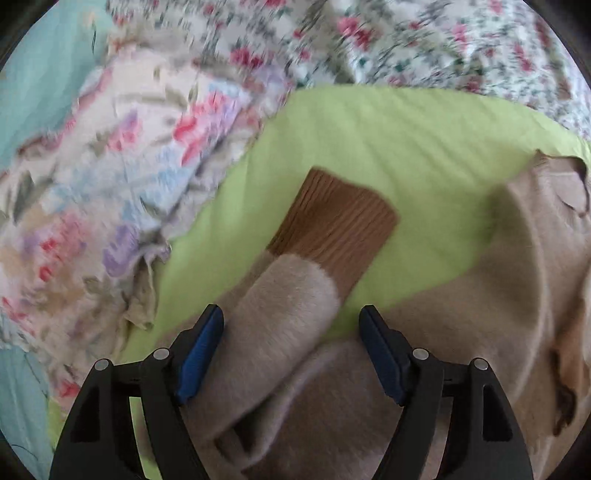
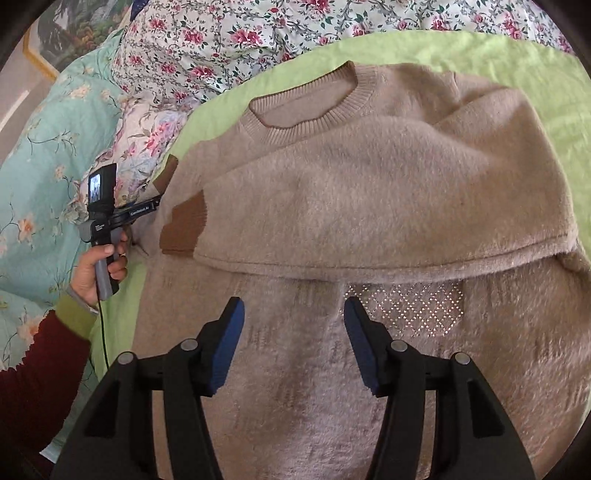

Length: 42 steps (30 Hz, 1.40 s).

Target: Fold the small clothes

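One fuzzy beige knitted sweater with brown ribbed cuffs (image 2: pixel 369 192) is spread on a light green sheet (image 2: pixel 480 48), which gives a flat, plain surface for folding on the bed. Its upper part, with the ribbed round neckline (image 2: pixel 306 107), is seen folded down over the body, so that a band of small studs in a diamond pattern (image 2: pixel 406 306) shows just below the fold edge. One sleeve is laid across the body, its brown cuff (image 2: pixel 184 229) ending near the left edge, probably to narrow the garment.

The left claw (image 1: pixel 291 347) is spread, with the second sleeve lying between the blue pads unpinched and its brown ribbed cuff (image 1: pixel 332 229) resting on the green sheet; nothing is gripped. The right claw (image 2: pixel 293 332) is likewise spread above the sweater body, holding nothing.

Counted: one sweater, two cuffs visible, two claws, and three flowered bedcovers around the sheet: a turquoise one (image 2: pixel 44 147), a white one with red roses (image 2: pixel 229 33) and a pale pastel one (image 1: pixel 110 166).
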Each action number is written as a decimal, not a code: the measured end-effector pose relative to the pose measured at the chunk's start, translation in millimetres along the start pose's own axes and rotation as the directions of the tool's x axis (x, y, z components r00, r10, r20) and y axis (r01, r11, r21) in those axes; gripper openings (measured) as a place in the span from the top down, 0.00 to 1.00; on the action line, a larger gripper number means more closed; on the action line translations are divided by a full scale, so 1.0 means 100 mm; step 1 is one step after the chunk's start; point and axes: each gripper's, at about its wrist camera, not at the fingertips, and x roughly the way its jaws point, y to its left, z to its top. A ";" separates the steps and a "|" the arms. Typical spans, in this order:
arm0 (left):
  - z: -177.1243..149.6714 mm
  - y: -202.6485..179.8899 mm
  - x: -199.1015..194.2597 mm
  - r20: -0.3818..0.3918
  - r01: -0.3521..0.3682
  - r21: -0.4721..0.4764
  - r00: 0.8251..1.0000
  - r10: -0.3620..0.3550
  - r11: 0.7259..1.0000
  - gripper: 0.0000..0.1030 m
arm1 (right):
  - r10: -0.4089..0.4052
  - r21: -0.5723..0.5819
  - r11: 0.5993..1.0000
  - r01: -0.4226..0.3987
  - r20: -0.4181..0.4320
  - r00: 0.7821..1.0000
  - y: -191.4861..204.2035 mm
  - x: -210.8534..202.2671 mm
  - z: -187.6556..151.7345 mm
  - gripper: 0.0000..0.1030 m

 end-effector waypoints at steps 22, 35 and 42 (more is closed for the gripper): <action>0.04 -1.50 -1.68 0.276 0.553 -0.009 0.802 -0.530 0.833 0.91 | -0.035 0.107 0.994 0.018 0.166 0.985 -0.27 -0.65 -0.16 0.44; -0.16 -3.04 -0.92 0.025 0.565 0.139 0.819 -0.573 0.813 0.62 | -0.065 0.210 0.978 0.016 0.233 0.970 -0.64 -0.77 -0.18 0.44; -0.50 -2.44 -1.28 0.089 0.574 0.071 0.811 -0.579 0.816 0.23 | -0.070 0.239 0.971 0.005 0.265 0.962 -0.76 -0.60 0.09 0.44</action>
